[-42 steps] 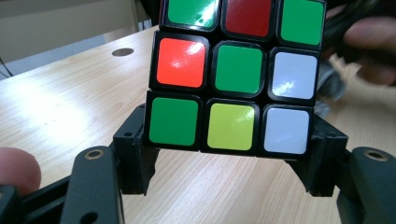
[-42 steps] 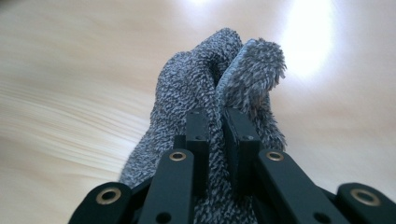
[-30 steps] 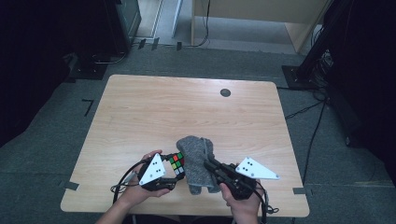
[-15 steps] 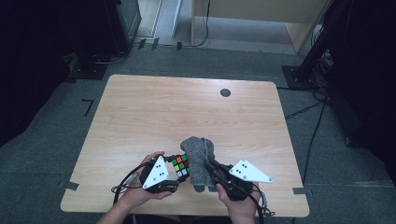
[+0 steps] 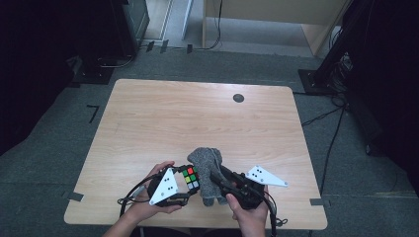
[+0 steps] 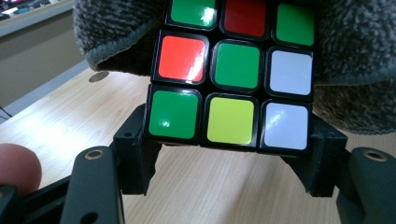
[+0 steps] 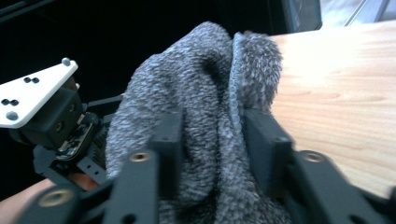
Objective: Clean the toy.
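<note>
Left gripper (image 5: 184, 186): held in the person's left hand (image 5: 148, 207) at the near edge of the table (image 5: 163, 113), just left of the grey cloth (image 5: 208, 170). Jaws clenched on the puzzle cube (image 5: 189, 177). In the left gripper view the two black jaws press the cube's lower corners from either side, and the cube (image 6: 231, 74) shows green, red, orange, white and yellow tiles. A white three-cornered plate (image 5: 165, 186) sits on top of this gripper.

Puzzle cube: touching the left flank of the grey cloth, lifted off the wood in the jaws; in the left gripper view the cloth (image 6: 355, 60) wraps around its upper sides.

Right gripper (image 5: 220, 178): held in the person's right hand (image 5: 249, 215), just right of and below the grey cloth. Its jaws have just been opening, with the cloth between them. In the right gripper view the cloth (image 7: 201, 121) bulges between the two black jaws and the pads lie against it; grasp on the cloth loosened, not let go. A white plate (image 5: 266, 176) sits to the right of the cloth.

Grey cloth: knitted, bunched upright, near the table's front edge, between the two grippers.

Table: pale wood, with a dark round spot (image 5: 238, 98) far beyond the cloth, near the back edge.
</note>
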Demonstrator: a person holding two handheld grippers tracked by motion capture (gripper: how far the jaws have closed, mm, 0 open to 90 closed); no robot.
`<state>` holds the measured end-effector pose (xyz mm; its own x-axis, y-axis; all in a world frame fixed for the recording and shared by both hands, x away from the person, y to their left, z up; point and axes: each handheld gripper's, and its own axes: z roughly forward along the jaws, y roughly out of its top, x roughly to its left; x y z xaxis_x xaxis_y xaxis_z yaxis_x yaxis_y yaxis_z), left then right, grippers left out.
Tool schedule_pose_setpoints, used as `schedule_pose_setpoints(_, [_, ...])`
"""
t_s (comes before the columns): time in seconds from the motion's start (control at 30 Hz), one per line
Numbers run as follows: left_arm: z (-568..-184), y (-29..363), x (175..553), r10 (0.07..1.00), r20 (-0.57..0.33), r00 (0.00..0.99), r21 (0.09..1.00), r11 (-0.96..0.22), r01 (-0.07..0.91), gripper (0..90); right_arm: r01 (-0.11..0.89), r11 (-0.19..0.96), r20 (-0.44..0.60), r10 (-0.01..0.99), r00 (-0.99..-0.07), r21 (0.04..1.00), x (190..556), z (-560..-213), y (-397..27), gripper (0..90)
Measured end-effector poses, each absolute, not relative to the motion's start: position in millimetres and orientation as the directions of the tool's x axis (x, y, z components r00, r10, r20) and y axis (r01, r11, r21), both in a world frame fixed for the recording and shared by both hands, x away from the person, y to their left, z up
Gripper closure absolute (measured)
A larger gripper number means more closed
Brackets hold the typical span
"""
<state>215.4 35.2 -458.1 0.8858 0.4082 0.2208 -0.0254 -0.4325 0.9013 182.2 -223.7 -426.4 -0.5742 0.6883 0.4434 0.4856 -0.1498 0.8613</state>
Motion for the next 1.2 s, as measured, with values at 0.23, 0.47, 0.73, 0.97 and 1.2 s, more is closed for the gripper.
schedule_pose_setpoints(0.23, [-459, 30, 220, 0.418, 0.181, 0.89, 0.89, -0.455, 0.033, 33.6, 0.395, -0.024, 0.263, 0.782, -0.566, 0.919, 169, -417, -212, 79.7])
schedule_pose_setpoints(0.47, [-460, 17, 217, 0.459, 0.231, 0.858, 0.843, -0.534, 0.059, 33.6, 0.324, 0.13, 0.104, 0.783, -0.613, 0.937, 154, -408, -179, 80.0])
schedule_pose_setpoints(0.73, [-459, 21, 217, 0.446, 0.211, 0.87, 0.858, -0.511, 0.054, 33.7, 0.282, 0.193, -0.007, 0.837, -0.548, 0.94, 154, -408, -175, 81.3])
schedule_pose_setpoints(0.97, [-454, 30, 215, 0.403, 0.176, 0.898, 0.908, -0.419, 0.01, 33.7, 0.336, 0.092, 0.113, 0.832, -0.544, 0.938, 164, -408, -205, 81.4])
schedule_pose_setpoints(1.2, [-445, 45, 216, 0.38, 0.088, 0.921, 0.966, -0.259, 0.015, 33.7, 0.422, 0.06, 0.174, 0.852, -0.494, 0.905, 178, -422, -223, 81.2])
